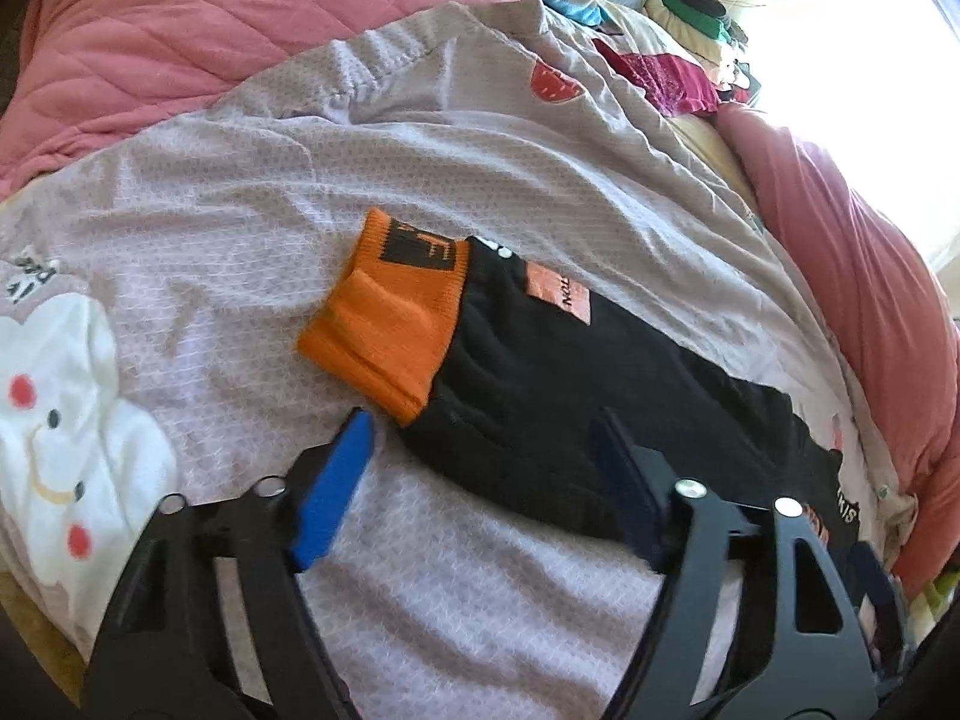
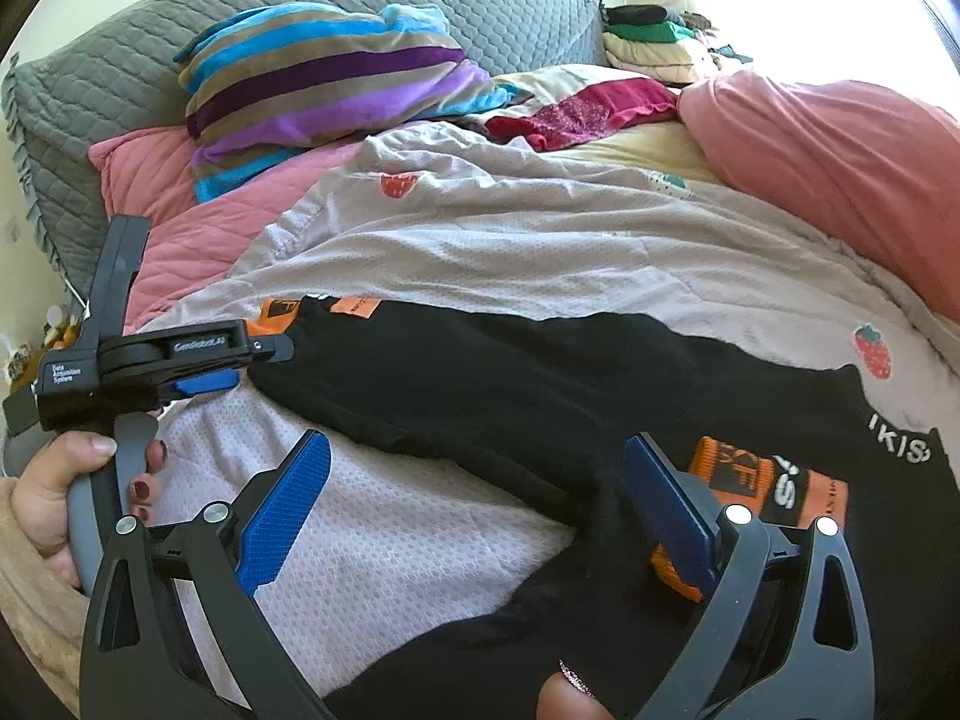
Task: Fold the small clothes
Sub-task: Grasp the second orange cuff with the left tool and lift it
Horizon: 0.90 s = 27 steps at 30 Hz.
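Note:
Small black trousers [image 1: 576,378] with orange knitted cuffs [image 1: 390,318] lie stretched out on a pale lilac blanket [image 1: 300,168]. In the left wrist view my left gripper [image 1: 480,450] is open just above one leg's cuff end, its right finger over the black fabric. In the right wrist view the trousers [image 2: 540,384] run across the bed, and my right gripper [image 2: 474,474] is open over the other end, near a second orange cuff [image 2: 774,492]. The left gripper [image 2: 240,366] shows there too, at the far cuff.
A pink quilt [image 2: 840,168] lies to the right and behind. A striped cushion [image 2: 324,78] and a grey quilted headboard [image 2: 480,6] are at the back. Folded clothes [image 2: 654,42] are stacked at the far right. A magenta garment [image 2: 588,108] lies behind the blanket.

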Each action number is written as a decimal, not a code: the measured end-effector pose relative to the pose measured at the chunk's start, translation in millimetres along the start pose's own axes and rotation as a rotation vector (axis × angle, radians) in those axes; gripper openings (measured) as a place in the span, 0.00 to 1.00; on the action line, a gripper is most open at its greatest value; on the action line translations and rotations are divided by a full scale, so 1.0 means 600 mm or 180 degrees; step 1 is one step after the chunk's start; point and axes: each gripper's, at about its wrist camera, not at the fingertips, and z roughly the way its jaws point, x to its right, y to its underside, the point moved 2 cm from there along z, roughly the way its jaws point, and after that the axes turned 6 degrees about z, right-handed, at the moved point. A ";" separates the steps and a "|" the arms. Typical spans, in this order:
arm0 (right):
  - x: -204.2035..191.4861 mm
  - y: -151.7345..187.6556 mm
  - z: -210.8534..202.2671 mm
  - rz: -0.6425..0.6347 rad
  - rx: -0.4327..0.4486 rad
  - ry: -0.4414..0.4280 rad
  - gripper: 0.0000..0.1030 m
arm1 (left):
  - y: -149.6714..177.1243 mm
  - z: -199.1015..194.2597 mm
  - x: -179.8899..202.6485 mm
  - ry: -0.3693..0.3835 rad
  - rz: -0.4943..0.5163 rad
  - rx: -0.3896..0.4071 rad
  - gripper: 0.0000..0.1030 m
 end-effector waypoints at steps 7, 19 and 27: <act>0.004 0.000 0.015 0.0112 -0.0007 -0.0032 0.95 | -0.026 0.030 -0.016 -0.0030 -0.0280 0.0012 0.48; 0.037 0.005 -0.003 0.0329 0.0074 -0.0002 0.95 | -0.071 0.012 0.001 0.0205 -0.0138 0.0358 0.07; 0.100 0.017 -0.051 0.0682 0.0235 0.0107 0.95 | -0.054 -0.056 0.049 0.0611 0.0122 0.0692 0.05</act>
